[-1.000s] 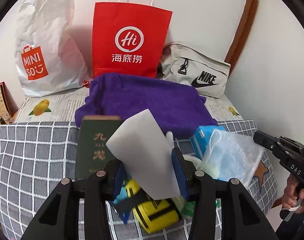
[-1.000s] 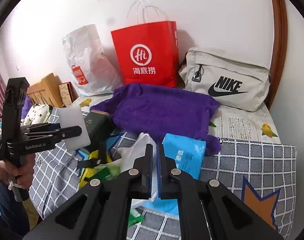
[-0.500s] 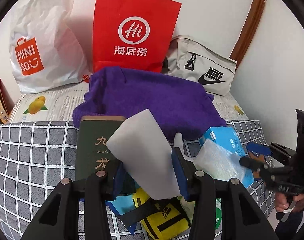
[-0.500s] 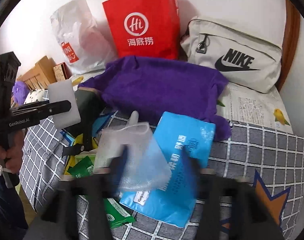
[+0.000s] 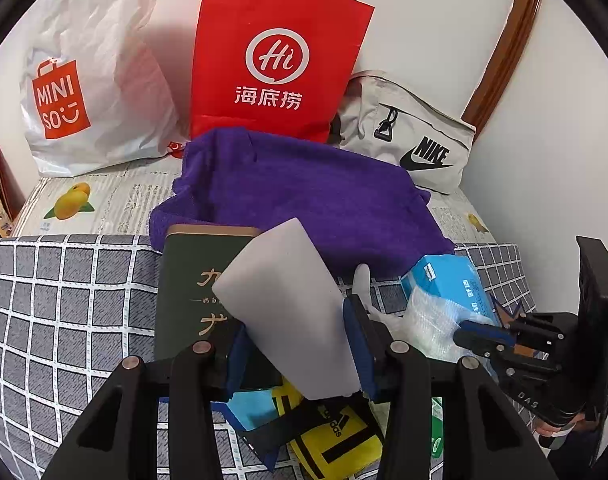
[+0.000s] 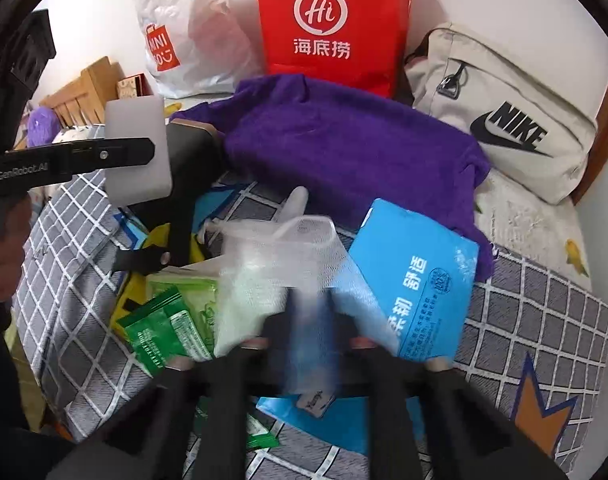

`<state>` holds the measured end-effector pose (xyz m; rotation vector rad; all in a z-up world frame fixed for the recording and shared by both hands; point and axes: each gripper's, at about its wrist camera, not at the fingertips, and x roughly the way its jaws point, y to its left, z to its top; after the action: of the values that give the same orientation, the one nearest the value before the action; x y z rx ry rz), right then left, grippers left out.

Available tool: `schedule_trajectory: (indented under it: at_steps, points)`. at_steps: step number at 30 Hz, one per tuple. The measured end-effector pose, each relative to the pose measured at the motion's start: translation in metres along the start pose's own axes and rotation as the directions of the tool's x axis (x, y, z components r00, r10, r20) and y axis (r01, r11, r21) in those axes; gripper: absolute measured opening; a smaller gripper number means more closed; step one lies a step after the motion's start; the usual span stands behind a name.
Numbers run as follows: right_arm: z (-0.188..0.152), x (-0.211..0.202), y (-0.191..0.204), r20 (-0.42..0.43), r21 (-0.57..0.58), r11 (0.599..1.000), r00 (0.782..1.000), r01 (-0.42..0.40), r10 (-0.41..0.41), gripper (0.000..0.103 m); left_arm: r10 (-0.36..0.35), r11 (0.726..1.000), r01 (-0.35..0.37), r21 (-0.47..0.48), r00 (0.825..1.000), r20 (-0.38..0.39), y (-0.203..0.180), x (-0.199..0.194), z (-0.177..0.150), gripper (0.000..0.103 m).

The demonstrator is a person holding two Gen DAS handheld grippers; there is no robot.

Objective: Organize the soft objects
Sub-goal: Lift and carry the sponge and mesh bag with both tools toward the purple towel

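The purple towel (image 5: 304, 196) lies spread crosswise below the red "Hi" paper bag (image 5: 279, 60), with the white MINISO bag (image 5: 83, 80) and grey NIKE pouch (image 5: 408, 136) either side. The left gripper (image 5: 299, 348) clamps a grey sponge block (image 5: 287, 304) tilted up-left; the right gripper (image 6: 308, 320), nearer, has pinched shut on the white mesh pouch (image 6: 279, 256) directly ahead, overlapping the blue tissue pack (image 6: 420, 280)

Bed under grey checked cover (image 5: 63, 300) and newspaper-print sheet (image 5: 115, 204), purple towel (image 5: 304, 196), green book (image 5: 191, 280), blue tissue pack (image 6: 420, 280), green sachets (image 6: 163, 328), red paper bag (image 5: 275, 60), Miniso bag (image 5: 83, 92), Nike pouch (image 5: 408, 136) at the wall
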<state>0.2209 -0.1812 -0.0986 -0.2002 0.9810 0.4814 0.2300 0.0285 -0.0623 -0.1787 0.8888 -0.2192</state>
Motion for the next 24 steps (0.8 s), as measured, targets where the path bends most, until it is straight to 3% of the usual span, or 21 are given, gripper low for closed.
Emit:
schedule_trajectory:
  at_steps: [7,16,24]
  points:
    - [0.001,-0.015,-0.006,0.057,0.016,1.0,0.998,-0.014,0.013,0.001,-0.005,1.0,0.005,0.007,1.0,0.003,-0.003,0.002,0.007,0.043]
    - [0.029,-0.039,-0.028,0.153,0.06,0.998,0.988,-0.006,-0.003,0.001,-0.01,1.0,0.009,0.023,1.0,0.016,-0.007,0.007,0.024,0.043]
    - [0.063,-0.027,-0.053,0.187,0.095,0.995,0.982,0.009,-0.027,0.001,0.044,0.999,-0.043,0.027,0.999,-0.006,0.003,0.024,0.051,0.043]
